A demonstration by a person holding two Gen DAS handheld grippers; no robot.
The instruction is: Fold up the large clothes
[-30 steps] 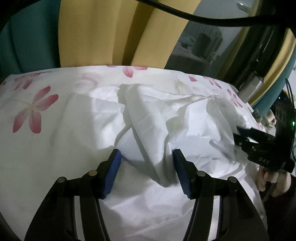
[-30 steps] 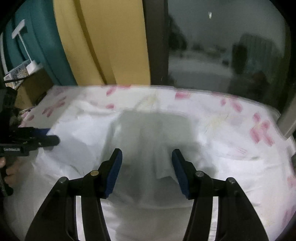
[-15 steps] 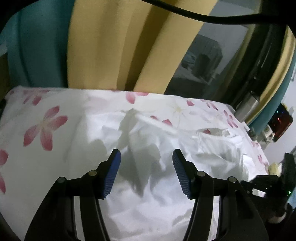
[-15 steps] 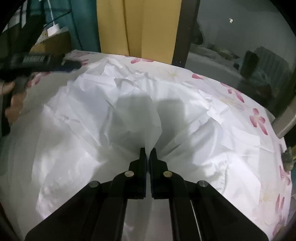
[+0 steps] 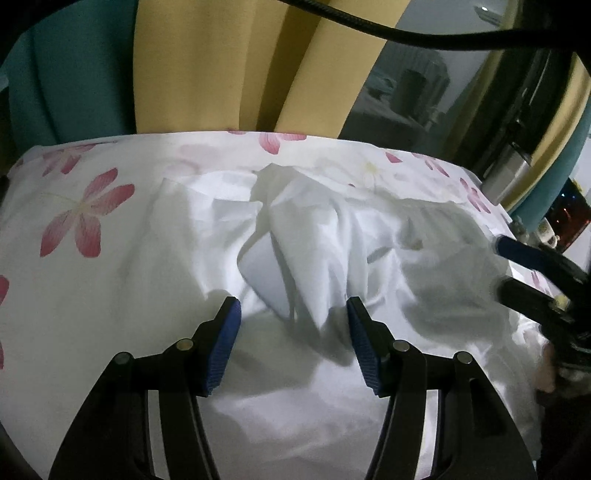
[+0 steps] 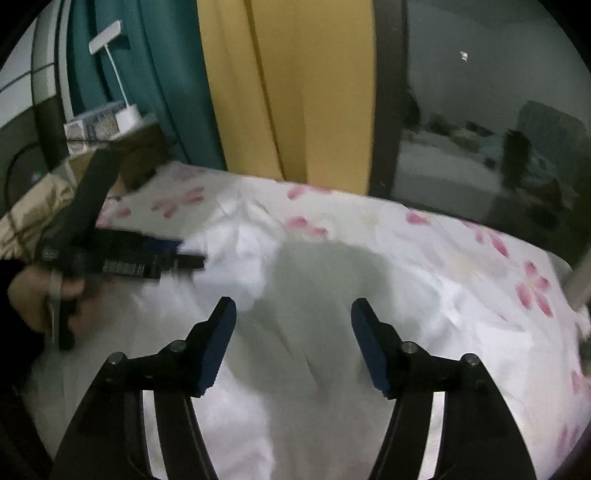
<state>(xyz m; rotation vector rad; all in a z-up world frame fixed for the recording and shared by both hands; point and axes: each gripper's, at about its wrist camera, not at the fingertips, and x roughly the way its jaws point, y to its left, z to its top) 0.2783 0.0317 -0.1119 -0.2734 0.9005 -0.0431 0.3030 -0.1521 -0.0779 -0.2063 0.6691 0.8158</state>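
A crumpled white garment (image 5: 314,251) lies heaped on the flowered bed sheet (image 5: 81,214). My left gripper (image 5: 291,306) hovers open just over a raised fold of it, with the cloth below the blue pads (image 5: 227,343) and nothing pinched. In the right wrist view the garment (image 6: 243,251) is blurred. My right gripper (image 6: 293,306) is above it with its jaws opening wide and nothing between them. The right gripper (image 5: 532,273) also shows at the right edge of the left wrist view. A hand (image 6: 33,299) holds the left gripper (image 6: 147,258) at the left of the right wrist view.
Yellow curtains (image 5: 207,66) and teal curtains (image 6: 155,74) hang behind the bed, beside a dark window pane (image 6: 480,129). A cardboard box (image 6: 136,155) with a small white lamp (image 6: 125,110) stands at the bed's far left corner. A black cable (image 5: 406,33) crosses overhead.
The right gripper closed on the garment half a second ago, then opened wide and drew back upward. The left gripper stayed open over the same fold.
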